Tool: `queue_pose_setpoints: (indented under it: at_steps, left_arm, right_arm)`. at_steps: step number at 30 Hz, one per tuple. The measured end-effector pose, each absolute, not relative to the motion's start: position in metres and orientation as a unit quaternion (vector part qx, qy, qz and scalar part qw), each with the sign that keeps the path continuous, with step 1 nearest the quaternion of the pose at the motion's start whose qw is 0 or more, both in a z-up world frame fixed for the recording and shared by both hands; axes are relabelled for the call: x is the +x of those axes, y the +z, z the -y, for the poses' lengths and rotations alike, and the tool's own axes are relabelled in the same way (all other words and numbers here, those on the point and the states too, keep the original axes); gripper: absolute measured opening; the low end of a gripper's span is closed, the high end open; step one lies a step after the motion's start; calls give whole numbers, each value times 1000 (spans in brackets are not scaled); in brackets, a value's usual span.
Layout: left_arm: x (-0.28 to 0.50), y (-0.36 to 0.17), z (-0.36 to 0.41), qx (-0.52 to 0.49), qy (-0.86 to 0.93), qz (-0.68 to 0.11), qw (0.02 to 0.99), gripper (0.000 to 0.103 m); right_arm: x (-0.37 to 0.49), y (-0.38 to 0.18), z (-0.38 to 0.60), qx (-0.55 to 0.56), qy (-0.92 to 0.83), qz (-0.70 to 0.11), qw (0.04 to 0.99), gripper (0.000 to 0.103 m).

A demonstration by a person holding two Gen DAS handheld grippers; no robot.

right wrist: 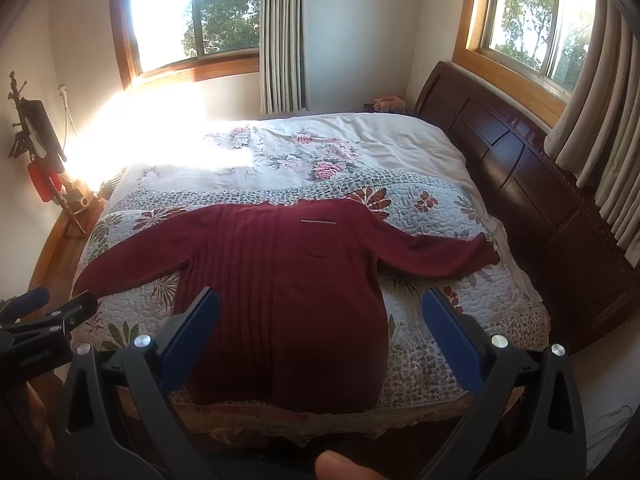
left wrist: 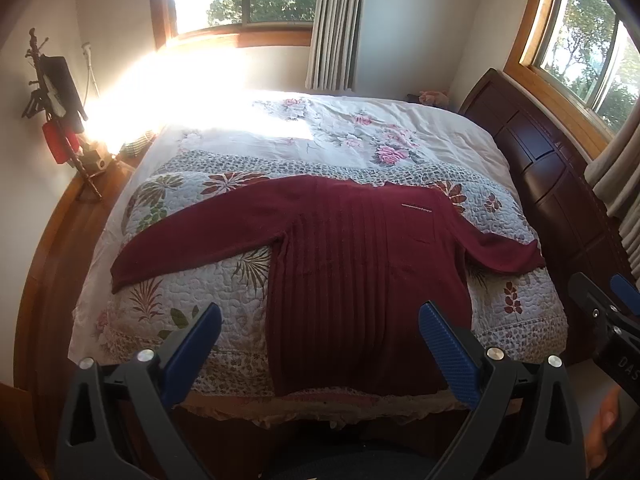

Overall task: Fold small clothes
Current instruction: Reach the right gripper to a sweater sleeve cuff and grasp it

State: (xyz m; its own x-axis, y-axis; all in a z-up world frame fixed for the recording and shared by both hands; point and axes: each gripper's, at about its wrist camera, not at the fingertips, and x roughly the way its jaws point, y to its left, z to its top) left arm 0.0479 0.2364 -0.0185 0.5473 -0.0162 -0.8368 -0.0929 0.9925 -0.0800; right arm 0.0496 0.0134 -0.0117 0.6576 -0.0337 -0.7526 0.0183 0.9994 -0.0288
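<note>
We face the bed [left wrist: 400, 128], covered by a floral quilt [left wrist: 192, 280] whose near half carries the whole job. Spread flat on it lies the maroon sweater [left wrist: 360, 264], front up, collar toward the far side, hem at the near edge just before the quilt drops off. Its sleeves run outward — one toward the sunlit left, the other toward the dark headboard [left wrist: 540, 168] — and a small chest pocket [right wrist: 318, 240] sits near the collar.

Our left gripper [left wrist: 320, 332] hovers over the hem with its blue fingers wide apart, holding nothing; our right gripper [right wrist: 320, 320] does the same beside it, spread and empty. Nothing is folded yet, as far as we judge.

The risks come from the knit and the edge. The hem lies so close to the drop that a careless tug could slide the sweater off the bed. A shallow pinch may catch only the top layer — or snag the quilt underneath — and the fold would come out skewed. The glare at far left may also hide that sleeve's cuff from us.
</note>
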Motion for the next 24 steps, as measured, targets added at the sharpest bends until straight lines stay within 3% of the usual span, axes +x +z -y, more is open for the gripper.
queue_pose_setpoints:
  at_steps: [9, 14, 19, 24]
  left_arm:
    - [73, -29, -252, -60, -1, -473, 879, 99]
    - [92, -45, -248, -63, -53, -426, 901, 99]
    - [122, -71, -237, -87, -99, -439, 889, 99]
    - [142, -82, -222, -132, -132, -445, 876, 99]
  right_arm:
    - [68, -12, -26, -11, -26, -414, 910, 100]
    - [83, -37, -6, 7, -20, -402, 915, 100]
    - [114, -96, 70, 112, -6, -445, 888, 100]
    - [146, -159, 205, 278, -46, -450, 847, 99]
